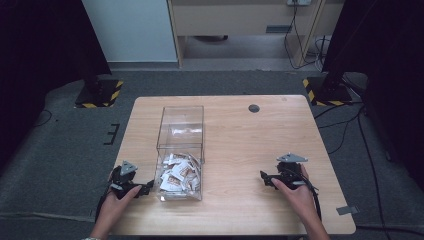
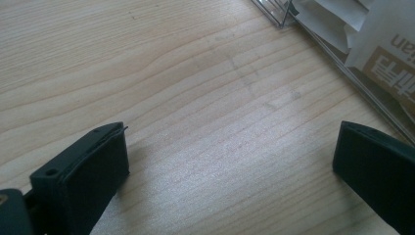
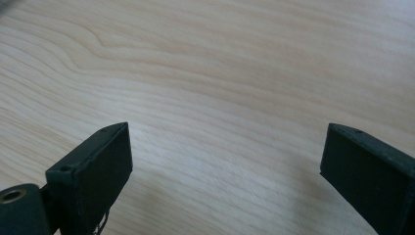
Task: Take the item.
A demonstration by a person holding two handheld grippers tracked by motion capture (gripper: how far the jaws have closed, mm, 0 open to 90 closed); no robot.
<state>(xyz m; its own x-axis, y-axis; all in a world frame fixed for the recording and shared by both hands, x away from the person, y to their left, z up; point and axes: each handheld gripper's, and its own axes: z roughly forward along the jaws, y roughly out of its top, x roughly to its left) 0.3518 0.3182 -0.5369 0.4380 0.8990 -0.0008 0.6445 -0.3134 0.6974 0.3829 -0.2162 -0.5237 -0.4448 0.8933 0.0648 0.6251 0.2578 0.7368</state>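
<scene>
Both hand-held grippers, left (image 1: 148, 187) and right (image 1: 263, 176), rest wide apart beside the clear box (image 1: 181, 131) of light, crinkly paper packets (image 1: 178, 176), best pinched by an edge.

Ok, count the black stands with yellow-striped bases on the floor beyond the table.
2. One striped stand base sits on the carpet off the table's far left corner, the other striped base off its far right corner. Dark curtains flank both, so more could be hidden.

Packet (image 2: 386, 58) in clear box (image 2: 274, 12): brown print, partly cut off, only "an" legible.
</scene>
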